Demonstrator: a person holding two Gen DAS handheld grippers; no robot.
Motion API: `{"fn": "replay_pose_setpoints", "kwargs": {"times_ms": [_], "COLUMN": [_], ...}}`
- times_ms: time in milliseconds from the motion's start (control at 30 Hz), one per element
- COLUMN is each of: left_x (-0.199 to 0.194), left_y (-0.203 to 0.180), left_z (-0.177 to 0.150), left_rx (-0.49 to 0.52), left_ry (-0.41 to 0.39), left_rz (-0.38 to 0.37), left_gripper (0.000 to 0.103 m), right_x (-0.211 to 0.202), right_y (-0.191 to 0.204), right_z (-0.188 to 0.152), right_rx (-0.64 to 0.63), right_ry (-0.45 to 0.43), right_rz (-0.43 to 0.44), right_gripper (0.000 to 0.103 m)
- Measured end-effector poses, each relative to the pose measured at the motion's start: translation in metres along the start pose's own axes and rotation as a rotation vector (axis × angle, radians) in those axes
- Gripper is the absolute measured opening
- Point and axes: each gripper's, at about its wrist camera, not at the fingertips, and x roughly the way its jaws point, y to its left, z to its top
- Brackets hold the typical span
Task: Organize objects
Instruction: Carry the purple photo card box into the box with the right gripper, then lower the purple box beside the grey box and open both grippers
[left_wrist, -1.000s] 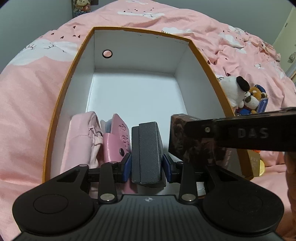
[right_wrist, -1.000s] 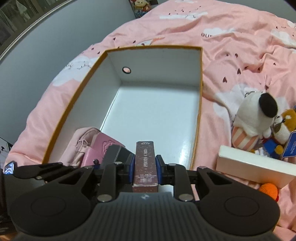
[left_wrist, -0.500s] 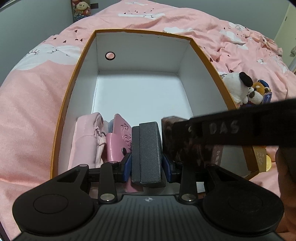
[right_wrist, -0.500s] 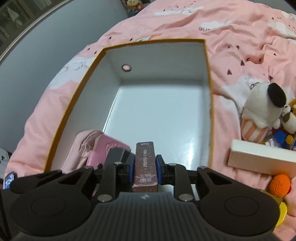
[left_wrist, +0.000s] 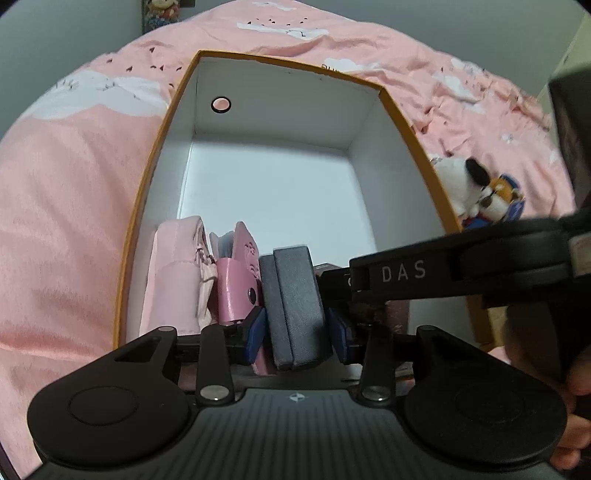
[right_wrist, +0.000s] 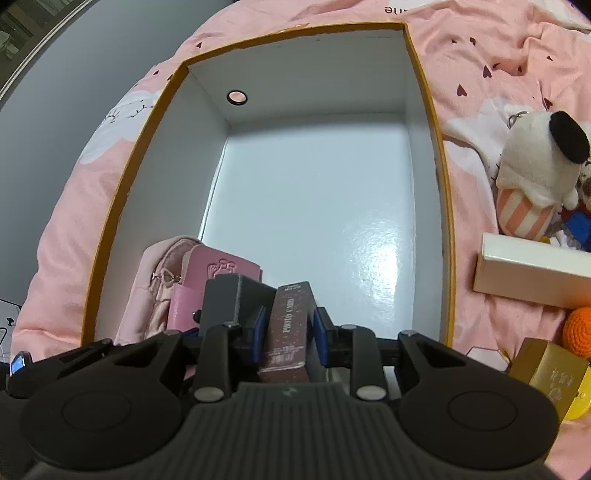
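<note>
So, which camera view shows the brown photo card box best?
The right wrist view: the brown photo card box stands between the opening right gripper, label readable. In the left wrist view that gripper hides most of it.

The lower part of the maroon photo-card box is hidden behind the right tool. In the left wrist view, most of that box is covered by the right tool's arm. The gold box and the plush dog are cut off by the picture's edge.
</note>
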Motion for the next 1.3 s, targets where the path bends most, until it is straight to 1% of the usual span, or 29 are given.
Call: {"fn": "replay_pose_setpoints", "kwargs": {"times_ms": [67,167,233,300,367,467,533,800,933,967,1000,1033,1067,1200,1300], "left_x": [-0.004,-0.009,-0.011,-0.013,-0.012,-0.008,-0.006,-0.005,-0.004,-0.004,-0.004,-0.004,-0.004,-0.003,-0.005], "left_y": [0.007,0.013,0.018,0.023,0.025,0.024,0.023,0.018,0.016,0.016,0.016,0.016,0.015,0.006,0.005], "left_z": [0.001,0.002,0.003,0.004,0.005,0.005,0.004,0.001,0.0,-0.001,-0.001,-0.001,-0.001,-0.004,-0.006], "left_rx": [-0.036,-0.058,-0.08,-0.105,-0.104,-0.095,-0.093,-0.096,-0.108,-0.108,-0.109,-0.107,-0.109,-0.076,-0.068], "left_ry": [-0.006,-0.024,-0.035,-0.044,-0.043,-0.028,-0.021,-0.033,-0.052,-0.056,-0.055,-0.054,-0.051,-0.059,-0.067], "left_rz": [-0.038,-0.057,-0.068,-0.084,-0.09,-0.091,-0.095,-0.077,-0.065,-0.058,-0.059,-0.062,-0.063,-0.029,-0.02], "left_gripper": [0.047,0.047,0.045,0.041,0.039,0.036,0.036,0.036,0.036,0.036,0.036,0.036,0.036,0.035,0.036], "right_x": [0.001,-0.001,-0.003,-0.001,-0.001,-0.001,-0.001,-0.004,-0.003,-0.002,0.0,0.001,0.001,0.002,0.003], "right_y": [0.0,0.002,0.005,0.005,0.006,0.007,0.002,-0.008,-0.017,-0.019,-0.02,-0.022,-0.022,-0.018,-0.018], "right_z": [0.0,-0.002,-0.003,-0.003,-0.005,-0.006,-0.004,0.002,0.001,0.0,0.0,-0.001,-0.001,-0.002,-0.001], "right_rx": [0.007,0.011,-0.005,-0.004,-0.008,-0.019,-0.002,0.008,0.067,0.084,0.102,0.118,0.122,0.085,0.079], "right_ry": [-0.005,-0.048,-0.087,-0.093,-0.098,-0.06,-0.011,0.075,0.099,0.117,0.139,0.157,0.167,0.176,0.177], "right_rz": [-0.004,-0.017,-0.044,-0.055,-0.058,-0.059,-0.028,0.033,0.087,0.102,0.121,0.133,0.134,0.11,0.125], "right_gripper": [0.028,0.026,0.025,0.025,0.025,0.025,0.026,0.027,0.028,0.028,0.024,0.025,0.025,0.022,0.021]}}
